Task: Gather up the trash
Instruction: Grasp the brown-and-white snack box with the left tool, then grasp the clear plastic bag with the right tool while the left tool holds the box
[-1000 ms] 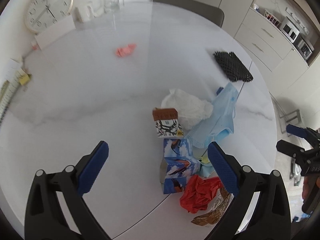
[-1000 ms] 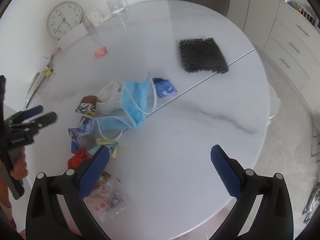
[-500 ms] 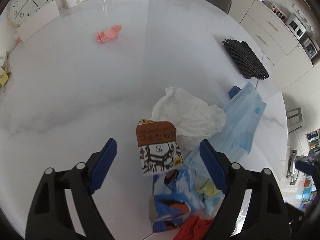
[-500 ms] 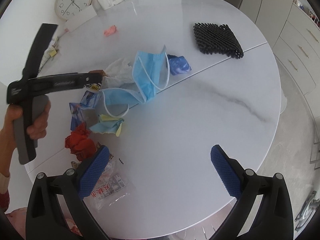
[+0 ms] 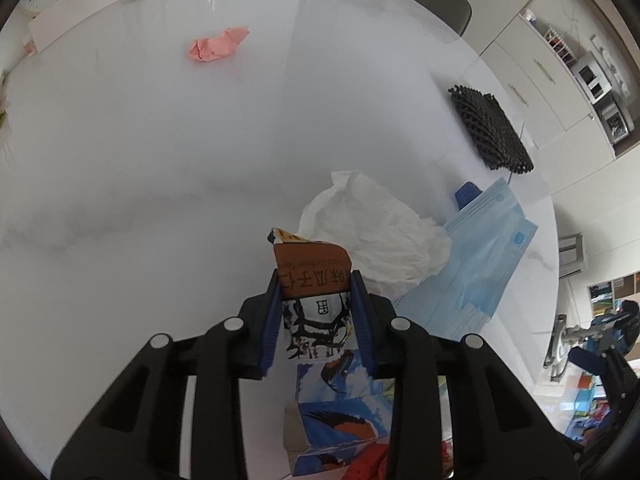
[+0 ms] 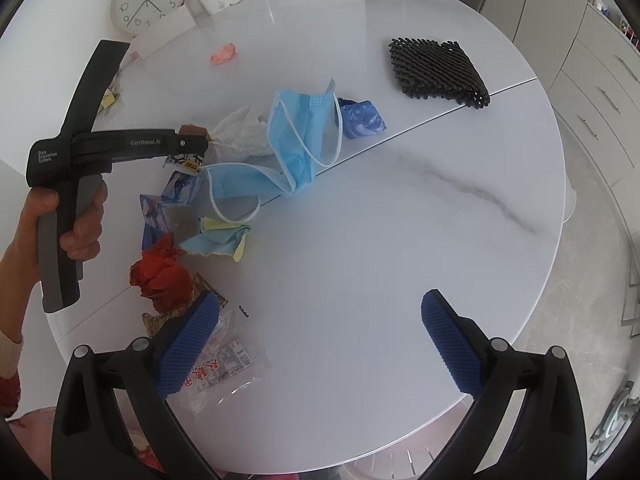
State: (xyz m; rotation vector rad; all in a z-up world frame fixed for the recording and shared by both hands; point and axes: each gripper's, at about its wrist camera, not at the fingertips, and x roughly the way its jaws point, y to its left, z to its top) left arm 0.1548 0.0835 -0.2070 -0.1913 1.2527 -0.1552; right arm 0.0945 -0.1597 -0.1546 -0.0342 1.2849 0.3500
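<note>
Our left claw (image 5: 316,312) is clamped on a small snack packet (image 5: 314,276), blue pads pressing its two sides. In the left wrist view the packet stands on end, long axis running away from us, brown printed end pointing far toward the crumpled white tissue (image 5: 376,232). Only the right wrist view shows the whole left tool, level, held by a hand (image 6: 76,216), with the packet at its tip over the left part of the white counter (image 6: 400,220), just beside the blue face mask (image 6: 296,140). Our right claw (image 6: 320,336) gapes wide, holding nothing, above a clear wrapper (image 6: 224,372) at the near edge.
</note>
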